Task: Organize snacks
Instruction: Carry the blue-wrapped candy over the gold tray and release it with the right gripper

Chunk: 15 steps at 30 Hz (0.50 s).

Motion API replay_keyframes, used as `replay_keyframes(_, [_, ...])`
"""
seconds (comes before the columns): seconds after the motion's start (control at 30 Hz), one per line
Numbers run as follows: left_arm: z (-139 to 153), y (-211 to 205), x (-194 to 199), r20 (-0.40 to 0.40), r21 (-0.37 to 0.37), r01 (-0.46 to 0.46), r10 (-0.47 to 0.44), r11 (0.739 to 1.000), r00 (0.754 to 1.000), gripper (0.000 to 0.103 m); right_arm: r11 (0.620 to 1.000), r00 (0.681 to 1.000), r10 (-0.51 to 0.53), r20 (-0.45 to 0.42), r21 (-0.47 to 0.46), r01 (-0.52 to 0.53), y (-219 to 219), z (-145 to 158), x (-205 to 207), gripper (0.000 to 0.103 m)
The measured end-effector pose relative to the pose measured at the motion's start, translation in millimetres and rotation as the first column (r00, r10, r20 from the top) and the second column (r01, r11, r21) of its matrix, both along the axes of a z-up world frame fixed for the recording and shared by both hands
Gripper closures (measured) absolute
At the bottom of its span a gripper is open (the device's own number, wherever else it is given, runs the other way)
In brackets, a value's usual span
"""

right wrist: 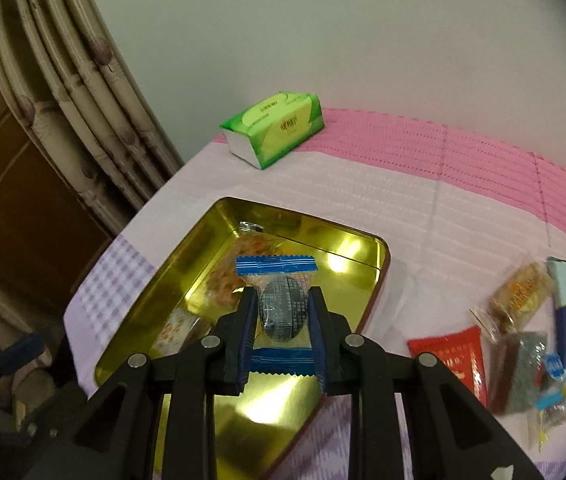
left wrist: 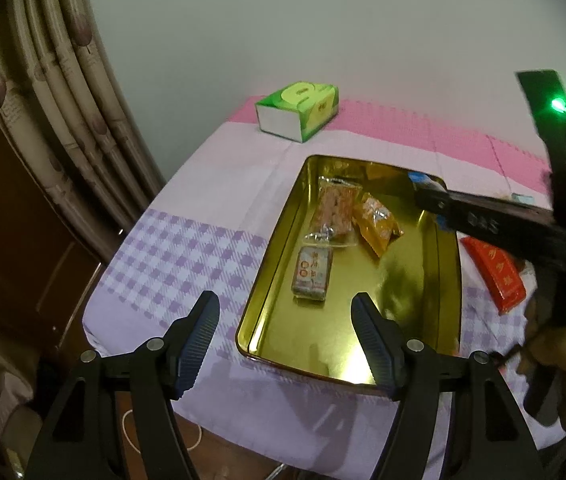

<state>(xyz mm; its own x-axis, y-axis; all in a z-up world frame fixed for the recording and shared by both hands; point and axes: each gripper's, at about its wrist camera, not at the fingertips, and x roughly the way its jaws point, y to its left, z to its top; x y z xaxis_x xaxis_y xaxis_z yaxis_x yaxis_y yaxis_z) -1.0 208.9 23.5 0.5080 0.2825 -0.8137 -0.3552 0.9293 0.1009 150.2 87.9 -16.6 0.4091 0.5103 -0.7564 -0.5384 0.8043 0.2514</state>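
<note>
The right gripper (right wrist: 282, 318) has its jaws closed on a blue-edged snack packet (right wrist: 281, 308) with a dark oval piece inside, held above the gold tin tray (right wrist: 335, 256). The left gripper (left wrist: 285, 328) hangs over the tray's near edge with its jaws wide apart and nothing between them. Three wrapped snacks (left wrist: 337, 210) lie in the tray. More packets, one of them a red packet (right wrist: 459, 354), lie on the surface to the right. A green tissue pack (right wrist: 275, 134) sits at the back.
</note>
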Motion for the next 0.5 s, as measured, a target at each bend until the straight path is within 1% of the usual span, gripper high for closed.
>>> replay_keyframes(0.27, [-8, 3, 4, -0.034, -0.015, 0.008, -0.009, 1.0, 0.999, 0.034, 1.0, 1.0, -0.005, -0.011, -0.02, 0.005, 13, -9, 19, 0.08])
replay_keyframes(0.5, [-11, 4, 6, -0.049, -0.025, 0.011, -0.012, 1.0, 0.999, 0.033, 1.0, 1.0, -0.022, -0.022, -0.017, 0.021, 16, -15, 28, 0.079])
